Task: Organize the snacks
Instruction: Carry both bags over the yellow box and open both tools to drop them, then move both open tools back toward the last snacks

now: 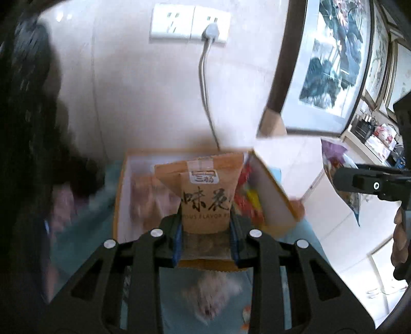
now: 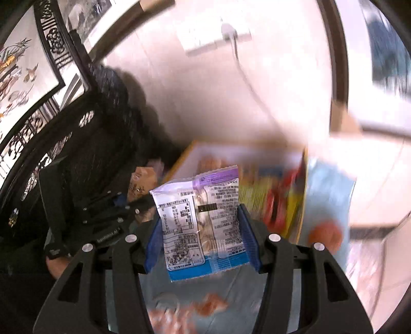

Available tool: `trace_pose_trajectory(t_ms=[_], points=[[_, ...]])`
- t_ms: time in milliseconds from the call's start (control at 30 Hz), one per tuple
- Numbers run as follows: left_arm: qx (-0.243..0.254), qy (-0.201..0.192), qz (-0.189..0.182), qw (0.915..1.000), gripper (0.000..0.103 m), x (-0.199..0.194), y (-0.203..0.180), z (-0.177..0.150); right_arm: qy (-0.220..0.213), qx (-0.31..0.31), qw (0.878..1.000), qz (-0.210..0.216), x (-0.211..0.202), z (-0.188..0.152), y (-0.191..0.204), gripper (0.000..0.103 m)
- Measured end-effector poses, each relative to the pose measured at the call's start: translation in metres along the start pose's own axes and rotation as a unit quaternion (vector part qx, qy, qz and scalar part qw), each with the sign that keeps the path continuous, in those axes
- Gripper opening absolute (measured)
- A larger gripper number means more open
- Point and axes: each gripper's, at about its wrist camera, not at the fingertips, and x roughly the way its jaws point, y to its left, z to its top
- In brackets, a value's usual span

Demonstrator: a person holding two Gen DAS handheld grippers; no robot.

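Observation:
My left gripper [image 1: 206, 228] is shut on a brown paper snack packet [image 1: 205, 190] with dark Chinese lettering, held up in front of an open orange-edged box [image 1: 272, 185]. The box has white inner walls and holds several packets, pink ones at the left and red and yellow ones at the right. In the right wrist view my right gripper [image 2: 203, 231] is shut on a white and purple snack packet [image 2: 203, 221] with black print and a blue lower edge. The same box [image 2: 179, 161] lies just beyond it. The left gripper [image 2: 123, 205] with its brown packet [image 2: 142, 182] shows at the left there.
The box rests on a light blue patterned cloth [image 1: 84, 231]. Behind it stands a pale wall with a socket plate [image 1: 190, 23] and a grey cable running down. A framed painting [image 1: 331, 59] leans at the right, a dark carved chair [image 2: 64, 144] at the left.

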Motion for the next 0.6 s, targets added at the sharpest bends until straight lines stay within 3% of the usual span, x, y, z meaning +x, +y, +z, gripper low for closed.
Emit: trace_pose_trajectory(t_ms=[67,100,133,200,300,400,467,600], points=[[0.014,0.006,0.020,0.9997,0.034,0.019,-0.005,0.030,-0.011,-0.001,1.000,-0.024,0.014,0.031,-0.004,0.060],[0.014,0.023,0.020,0.9994,0.069,0.032,-0.005,0.041,-0.008,0.003,0.999,-0.040,0.022,0.040,-0.009,0.074],[0.016,0.044,0.035,0.9983,0.097,0.047,-0.004,0.049,-0.002,0.007,0.998,-0.065,0.032,0.047,-0.014,0.077],[0.019,0.047,0.061,0.9968,0.097,0.055,0.000,0.050,0.010,0.014,0.996,-0.093,0.042,0.050,-0.022,0.077],[0.009,0.043,0.052,0.9976,0.097,0.048,0.010,0.035,0.017,0.016,0.997,-0.075,0.041,0.028,-0.024,0.078],[-0.004,0.056,0.040,0.9976,0.097,0.043,0.020,0.006,0.054,0.016,0.996,-0.071,0.047,-0.006,-0.025,0.078],[-0.004,0.077,0.016,0.9969,0.097,0.045,0.022,-0.030,0.093,0.004,0.993,-0.066,0.054,-0.047,-0.019,0.078],[0.061,0.147,0.034,0.9868,0.097,0.067,0.008,-0.100,0.164,-0.054,0.984,-0.047,0.070,-0.136,0.005,0.078]])
